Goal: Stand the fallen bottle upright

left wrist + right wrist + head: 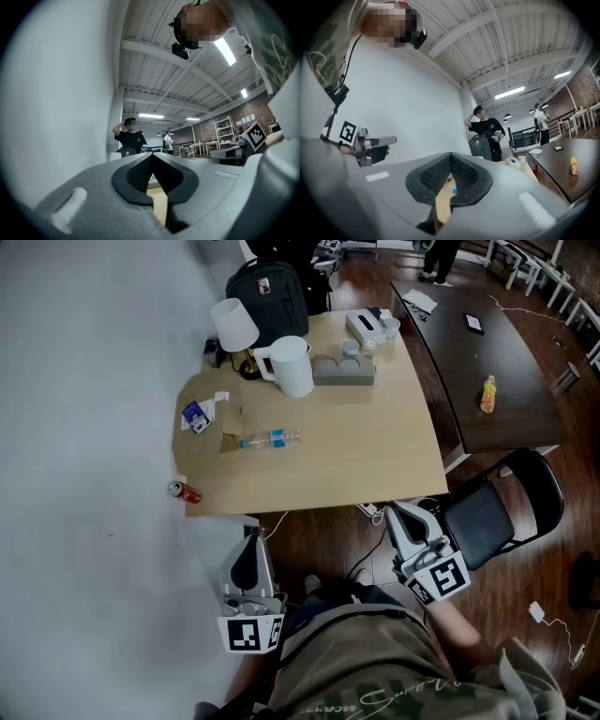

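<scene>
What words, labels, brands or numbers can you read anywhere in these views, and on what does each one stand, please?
No text here can be read with certainty.
Fallen bottle: blue label, print too small.
Red can: print too small.
Blue packet: print too small.
Backpack: small patch, blurred.
Shirt: cursive print, cut off, unreadable.
Left gripper and right gripper: square black-and-white markers only, no letters.

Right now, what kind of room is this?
Probably an office or shared workroom: a light wooden table beside a dark table, a black chair, and shelves by a brick wall.
</scene>
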The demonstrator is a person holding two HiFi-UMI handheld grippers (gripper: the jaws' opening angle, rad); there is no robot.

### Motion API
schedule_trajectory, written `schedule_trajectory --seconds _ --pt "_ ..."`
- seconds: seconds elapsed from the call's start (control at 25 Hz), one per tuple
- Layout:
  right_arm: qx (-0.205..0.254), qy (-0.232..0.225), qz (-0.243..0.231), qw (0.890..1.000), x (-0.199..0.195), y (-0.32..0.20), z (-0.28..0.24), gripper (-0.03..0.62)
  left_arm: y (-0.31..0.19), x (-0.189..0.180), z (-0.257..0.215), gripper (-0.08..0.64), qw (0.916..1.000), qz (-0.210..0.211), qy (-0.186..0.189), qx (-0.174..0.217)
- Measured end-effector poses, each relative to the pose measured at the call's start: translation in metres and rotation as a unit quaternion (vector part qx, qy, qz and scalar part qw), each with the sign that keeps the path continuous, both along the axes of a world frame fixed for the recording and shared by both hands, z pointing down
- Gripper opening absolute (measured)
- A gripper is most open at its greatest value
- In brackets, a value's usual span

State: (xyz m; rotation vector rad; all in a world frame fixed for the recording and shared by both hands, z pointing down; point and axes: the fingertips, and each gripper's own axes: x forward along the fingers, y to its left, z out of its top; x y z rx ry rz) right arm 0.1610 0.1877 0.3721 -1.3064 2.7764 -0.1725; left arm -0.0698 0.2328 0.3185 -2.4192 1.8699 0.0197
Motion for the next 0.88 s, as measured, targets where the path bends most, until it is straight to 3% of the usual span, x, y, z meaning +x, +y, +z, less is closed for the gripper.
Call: schedule_trajectory --seconds 0.48,0.88 --pt "-0.008 -0.002 -0.009 1.0 0.038 -0.022 0.011 0.003 -0.016 0.042 0.006 0.005 0.9998 -0.015 -0.008 -0.006" --pt "-0.016 0.013 -0.004 1.0 0.007 -0.077 0.025 0.003 -0.082 0.007 0.022 0.003 0.9999 -0.007 0.008 -0.004"
